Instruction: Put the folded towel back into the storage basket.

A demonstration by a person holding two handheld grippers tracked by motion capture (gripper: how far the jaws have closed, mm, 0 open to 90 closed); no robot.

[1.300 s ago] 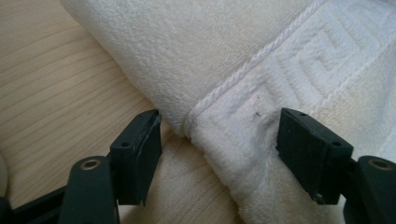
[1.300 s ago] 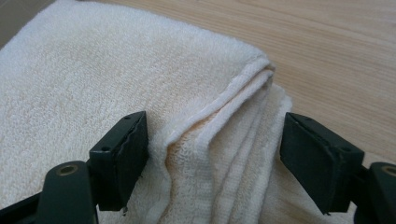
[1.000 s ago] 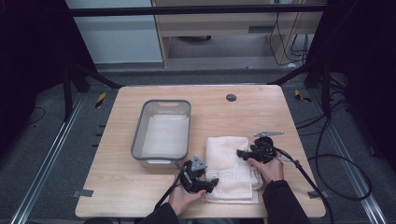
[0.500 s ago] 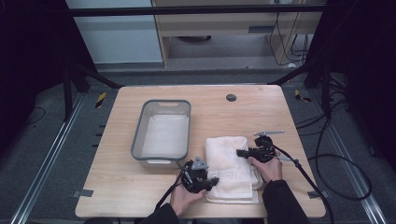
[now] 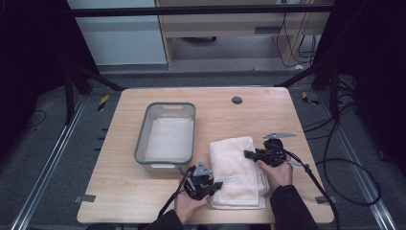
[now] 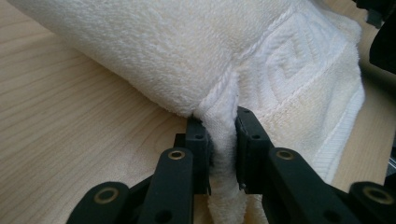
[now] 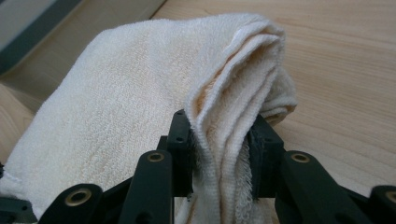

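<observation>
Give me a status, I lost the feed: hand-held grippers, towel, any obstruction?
Left hand-held gripper shut on the towel edge. Right hand-held gripper shut on a bunched fold. Towel on the table, beside grey bin. Nothing in the way.

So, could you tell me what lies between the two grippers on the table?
The folded cream towel spans the stretch, as the high view shows: the left gripper pinches its near-left edge and the right gripper its right edge.

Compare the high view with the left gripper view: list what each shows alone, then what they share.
High view alone: the grey plastic tub, the round black table grommet, and the right gripper at the towel's right edge.

Left gripper view alone: the woven key-pattern band on the towel.

Shared: the cream terry towel, the light wooden table, and the left gripper pinching the towel's edge.
</observation>
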